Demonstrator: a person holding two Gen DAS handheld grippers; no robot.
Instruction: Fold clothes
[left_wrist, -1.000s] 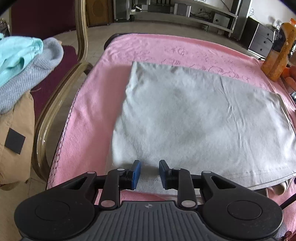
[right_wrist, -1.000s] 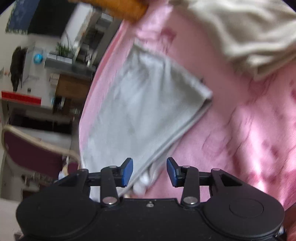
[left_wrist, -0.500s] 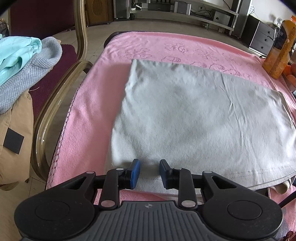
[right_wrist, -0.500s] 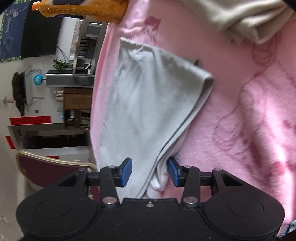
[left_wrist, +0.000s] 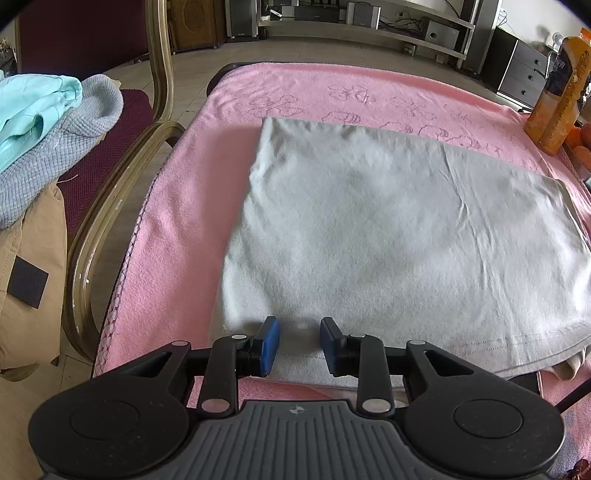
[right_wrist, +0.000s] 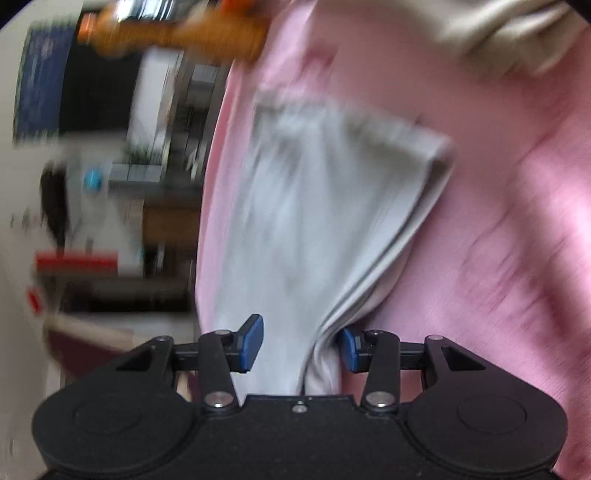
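Hovering left gripper part-open over grey garment, right gripper part-open, hem between pads, unclamped, bottle label unreadable.

A pink towel covers the bench. Just ahead of the left claw a folded grey garment lies flat on it, an orange bottle far right.

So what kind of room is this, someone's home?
Most likely a home living room: a low media shelf with speakers along the far wall, a wooden-framed chair piled with clothes, and a table under a pink towel.
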